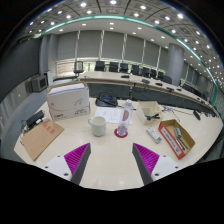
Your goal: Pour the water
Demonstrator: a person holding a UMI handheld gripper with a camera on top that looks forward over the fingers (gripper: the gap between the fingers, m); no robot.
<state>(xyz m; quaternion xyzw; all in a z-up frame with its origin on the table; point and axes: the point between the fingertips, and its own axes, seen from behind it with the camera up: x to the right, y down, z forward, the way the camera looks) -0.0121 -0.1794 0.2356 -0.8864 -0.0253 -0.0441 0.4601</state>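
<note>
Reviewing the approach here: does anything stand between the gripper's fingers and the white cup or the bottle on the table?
Nothing visible does. The gripper is open, and only bare table lies between its fingers and the white cup and the bottle beyond. The white box and the orange box sit off to either side.

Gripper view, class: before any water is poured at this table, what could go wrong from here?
1. The open gripper is far short of the white mug and holds nothing, so a hurried approach may knock the mug over.
2. The clear cup stands close beside the mug; reaching for one may tip the other.
3. A spill could reach the open box and the cardboard nearby.
</note>
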